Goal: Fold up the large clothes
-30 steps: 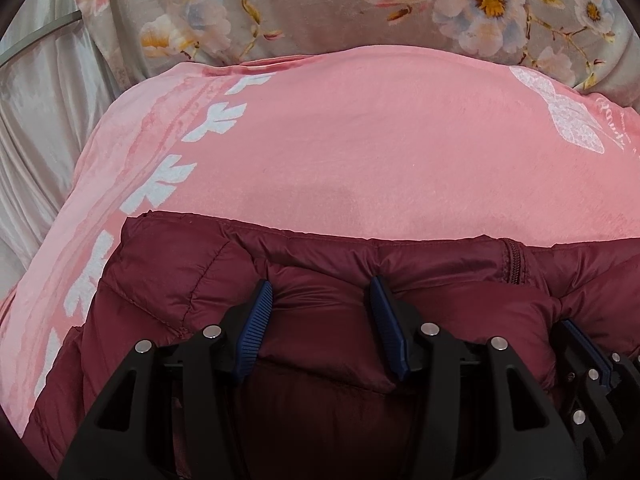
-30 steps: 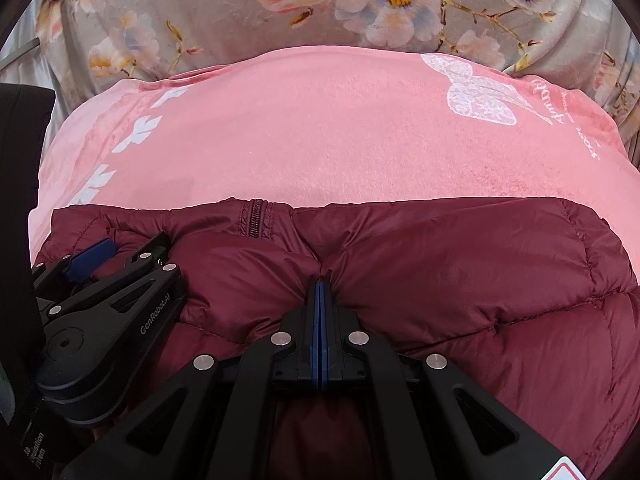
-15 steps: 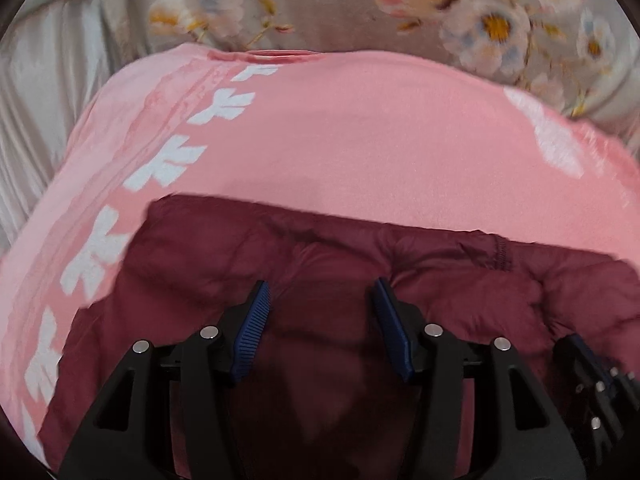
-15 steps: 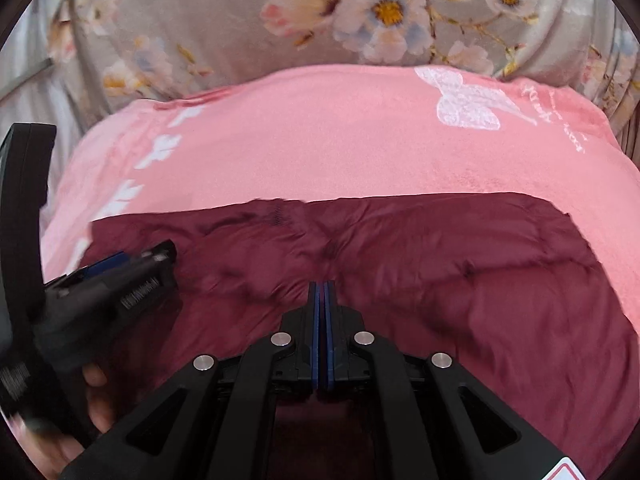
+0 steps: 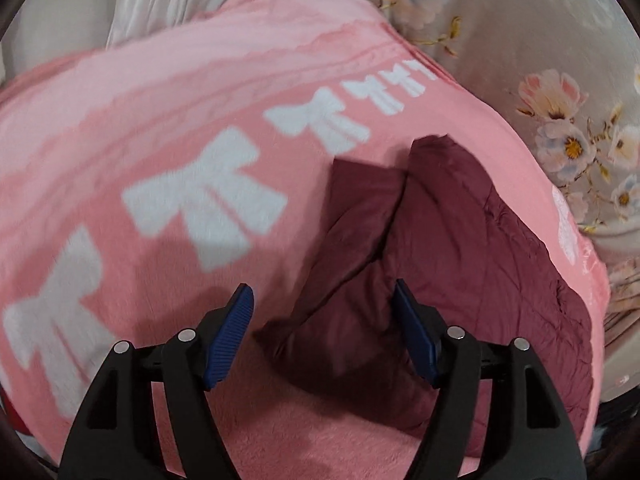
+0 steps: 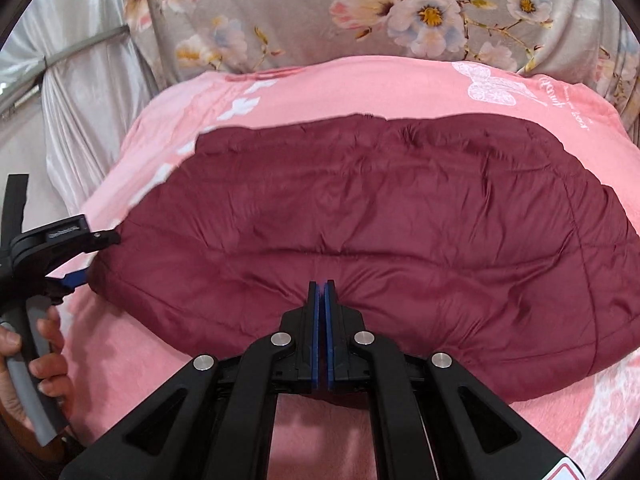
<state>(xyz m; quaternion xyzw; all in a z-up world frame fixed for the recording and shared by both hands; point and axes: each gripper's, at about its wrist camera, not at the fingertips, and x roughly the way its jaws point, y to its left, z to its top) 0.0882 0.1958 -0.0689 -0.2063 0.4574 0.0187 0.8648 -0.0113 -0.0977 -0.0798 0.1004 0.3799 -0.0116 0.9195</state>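
Note:
A dark red quilted jacket [image 6: 380,216] lies folded and spread wide on a pink blanket [image 6: 320,92]. My right gripper [image 6: 322,292] is shut on the jacket's near edge at the middle. My left gripper [image 5: 322,308] is open and empty, its blue pads either side of the jacket's left corner [image 5: 360,280] without holding it. In the right wrist view the left gripper [image 6: 80,256] sits at the jacket's left end, held by a hand.
The pink blanket with white bows [image 5: 204,200] covers the bed. A grey floral cover [image 6: 360,12] lies behind it. Silver-white cloth [image 6: 80,112] and a metal rail [image 6: 60,56] are at the left.
The left gripper has swung to the jacket's left end and now looks along it. The right gripper, still shut on the jacket, has pulled back and more of the jacket shows.

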